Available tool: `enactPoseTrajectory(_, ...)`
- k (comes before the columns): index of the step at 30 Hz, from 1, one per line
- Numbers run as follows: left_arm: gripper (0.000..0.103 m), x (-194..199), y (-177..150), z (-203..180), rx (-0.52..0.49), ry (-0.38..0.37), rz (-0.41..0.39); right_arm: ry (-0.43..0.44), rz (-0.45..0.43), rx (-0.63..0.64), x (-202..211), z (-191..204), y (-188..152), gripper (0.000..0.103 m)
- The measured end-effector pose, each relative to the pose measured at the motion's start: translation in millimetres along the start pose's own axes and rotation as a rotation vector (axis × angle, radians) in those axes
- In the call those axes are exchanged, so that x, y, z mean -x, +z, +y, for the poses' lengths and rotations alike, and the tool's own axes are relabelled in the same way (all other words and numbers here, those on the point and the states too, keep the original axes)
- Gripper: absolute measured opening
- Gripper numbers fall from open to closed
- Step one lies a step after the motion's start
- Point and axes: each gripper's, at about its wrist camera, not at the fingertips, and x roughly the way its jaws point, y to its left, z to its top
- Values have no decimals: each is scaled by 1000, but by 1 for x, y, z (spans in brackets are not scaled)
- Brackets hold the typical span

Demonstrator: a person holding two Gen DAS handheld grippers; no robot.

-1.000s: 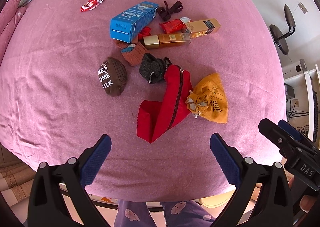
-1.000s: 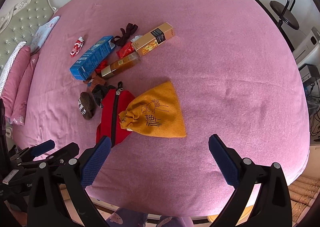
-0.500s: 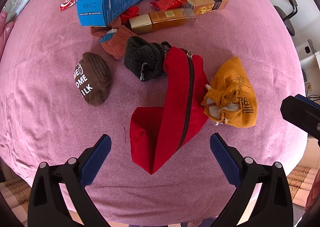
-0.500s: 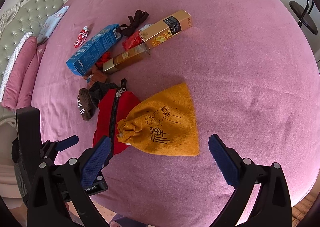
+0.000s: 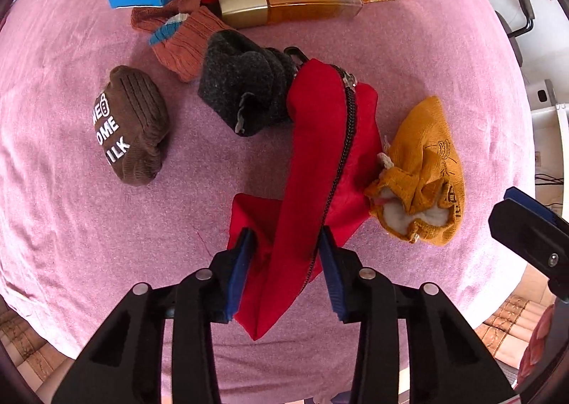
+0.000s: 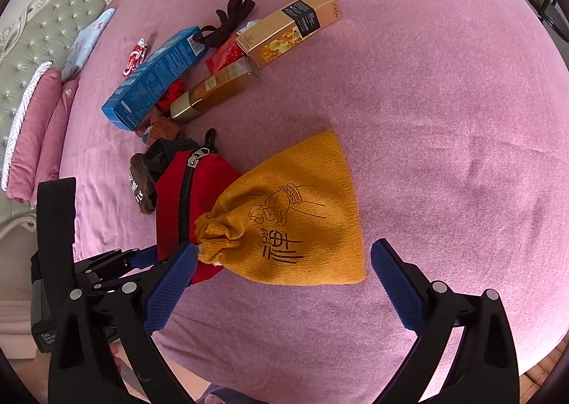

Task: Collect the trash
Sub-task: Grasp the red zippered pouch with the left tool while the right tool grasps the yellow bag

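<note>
A red zip pouch (image 5: pixel 320 169) lies on the pink bed cover, also in the right wrist view (image 6: pixel 181 197). My left gripper (image 5: pixel 284 269) is shut on its near end. A mustard drawstring bag (image 6: pixel 295 215) lies against the pouch; it also shows in the left wrist view (image 5: pixel 423 176). My right gripper (image 6: pixel 281 283) is open, its fingers on either side of the bag's near edge. Farther back lie a blue carton (image 6: pixel 153 80), a gold bottle (image 6: pixel 217 87), a gold box (image 6: pixel 291 27), a red wrapper (image 6: pixel 224 55) and a red-white wrapper (image 6: pixel 135 57).
Socks lie around the pouch: a brown one with white letters (image 5: pixel 131 126), a dark grey one (image 5: pixel 245 84), an orange-brown one (image 5: pixel 185 41). A dark bow (image 6: pixel 227 20) lies by the boxes. Pillows (image 6: pixel 42 119) and a headboard stand at the left. The bed edge runs just below both grippers.
My left gripper has moved forward and closed on the red pouch's near end. My right gripper has come closer to the mustard bag and stays open.
</note>
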Motion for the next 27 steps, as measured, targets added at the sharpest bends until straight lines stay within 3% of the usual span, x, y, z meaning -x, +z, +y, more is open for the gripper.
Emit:
enactPoseTrajectory(9,37,21,-13,33,34,-66,-1,31,37,29,-21,19,2,94)
enactPoseTrajectory(21,32,22,-35,61,41,-109,17,-113,106,80,-75,33,-4,94)
enactPoseTrajectory(24,31,20,-34,59,27,-121,27,-132,98,59,-80,32,-4,88)
enactPoseTrajectory(27,30,20,-33,58,22,-149,35,-88,78,34,-74,34,-5,67)
